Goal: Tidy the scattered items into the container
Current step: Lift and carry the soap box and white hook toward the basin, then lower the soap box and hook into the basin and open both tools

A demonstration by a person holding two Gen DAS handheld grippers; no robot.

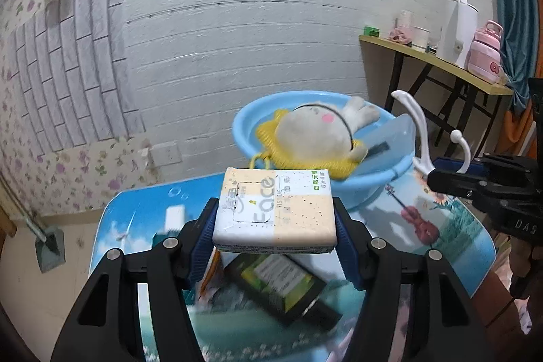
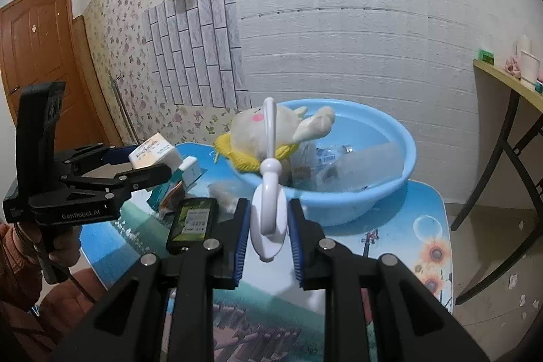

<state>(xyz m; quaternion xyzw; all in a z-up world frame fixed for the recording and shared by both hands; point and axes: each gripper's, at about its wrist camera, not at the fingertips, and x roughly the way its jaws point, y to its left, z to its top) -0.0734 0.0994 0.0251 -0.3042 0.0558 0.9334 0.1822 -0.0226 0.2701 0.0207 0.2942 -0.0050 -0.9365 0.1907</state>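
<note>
My left gripper (image 1: 275, 219) is shut on a white and beige tissue pack (image 1: 276, 209) and holds it above the table, short of the blue basin (image 1: 373, 178). It also shows in the right wrist view (image 2: 154, 155). My right gripper (image 2: 268, 226) is shut on the base of a white plastic hook (image 2: 269, 192), held above the table in front of the basin (image 2: 390, 185). The hook also shows in the left wrist view (image 1: 420, 138). A plush rabbit (image 1: 319, 133) with a yellow knit piece lies in the basin. A dark green-labelled packet (image 1: 281, 284) lies on the table below the tissue pack.
The small table (image 2: 424, 243) has a printed blue top. A teal and white box (image 2: 176, 182) and a crumpled wrapper (image 2: 222, 194) lie near the dark packet (image 2: 193, 221). A side table (image 1: 441, 63) with a kettle and pink bottle stands at the right.
</note>
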